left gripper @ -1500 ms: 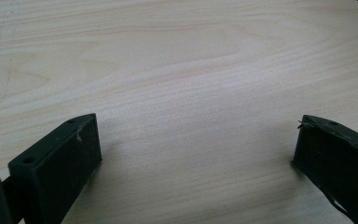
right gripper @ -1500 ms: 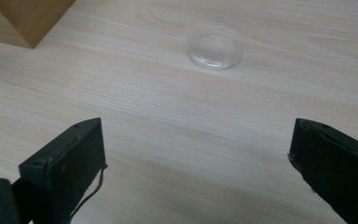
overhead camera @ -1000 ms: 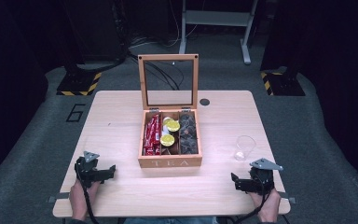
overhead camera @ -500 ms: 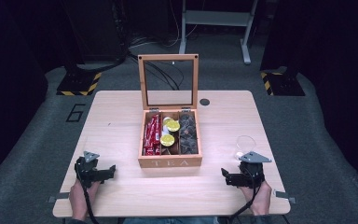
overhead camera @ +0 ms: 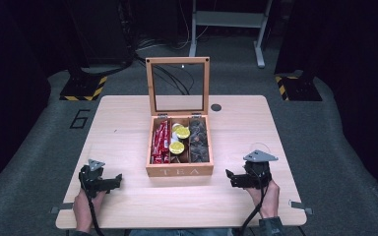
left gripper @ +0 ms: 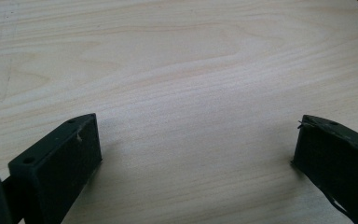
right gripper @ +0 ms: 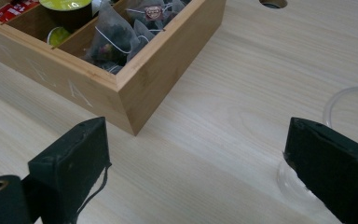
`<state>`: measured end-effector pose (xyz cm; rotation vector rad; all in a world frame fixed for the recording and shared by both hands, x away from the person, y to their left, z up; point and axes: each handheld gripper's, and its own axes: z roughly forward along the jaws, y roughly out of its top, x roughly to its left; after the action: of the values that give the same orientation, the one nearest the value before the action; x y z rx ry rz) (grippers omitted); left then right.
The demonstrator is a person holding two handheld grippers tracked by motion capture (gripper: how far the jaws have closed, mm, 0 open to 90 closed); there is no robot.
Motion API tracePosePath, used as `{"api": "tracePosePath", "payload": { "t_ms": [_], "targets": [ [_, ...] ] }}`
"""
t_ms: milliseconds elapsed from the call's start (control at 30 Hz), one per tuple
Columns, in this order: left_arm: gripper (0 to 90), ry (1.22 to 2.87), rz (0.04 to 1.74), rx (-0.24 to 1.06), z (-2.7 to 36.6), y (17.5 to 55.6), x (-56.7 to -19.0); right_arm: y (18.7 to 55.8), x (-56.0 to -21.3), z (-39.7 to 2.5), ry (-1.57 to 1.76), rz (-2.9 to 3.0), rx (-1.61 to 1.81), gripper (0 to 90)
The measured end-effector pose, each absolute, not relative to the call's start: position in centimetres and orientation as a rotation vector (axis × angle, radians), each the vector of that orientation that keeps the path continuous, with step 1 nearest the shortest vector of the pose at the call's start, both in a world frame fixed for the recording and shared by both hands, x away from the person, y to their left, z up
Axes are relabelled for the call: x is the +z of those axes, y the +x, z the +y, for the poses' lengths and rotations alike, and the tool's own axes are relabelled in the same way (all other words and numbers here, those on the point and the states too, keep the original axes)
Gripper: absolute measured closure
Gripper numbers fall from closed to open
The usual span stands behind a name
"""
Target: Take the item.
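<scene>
We held the right gripper [overhead camera: 232, 178] wide by the clear cup [right gripper: 354, 112] near the table's [overhead camera: 128, 123] right edge, ready to grab, left gripper [overhead camera: 113, 181] wide, idle.

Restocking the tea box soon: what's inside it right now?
The wooden tea box holds red packets in its left compartment, yellow-lidded capsules in the middle and mesh tea bags in the right. Anything beneath those top layers is covered.
</scene>
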<state>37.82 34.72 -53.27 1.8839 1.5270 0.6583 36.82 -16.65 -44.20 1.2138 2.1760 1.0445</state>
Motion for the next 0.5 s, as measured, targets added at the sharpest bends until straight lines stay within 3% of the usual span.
{"api": "tracePosePath", "payload": {
  "t_ms": [500],
  "targets": [
    [0.4,1.885,1.526,0.659,34.7,37.8,-53.3,38.8,-43.0,-14.3,1.143,2.24,1.045,6.5]
  ]
}}
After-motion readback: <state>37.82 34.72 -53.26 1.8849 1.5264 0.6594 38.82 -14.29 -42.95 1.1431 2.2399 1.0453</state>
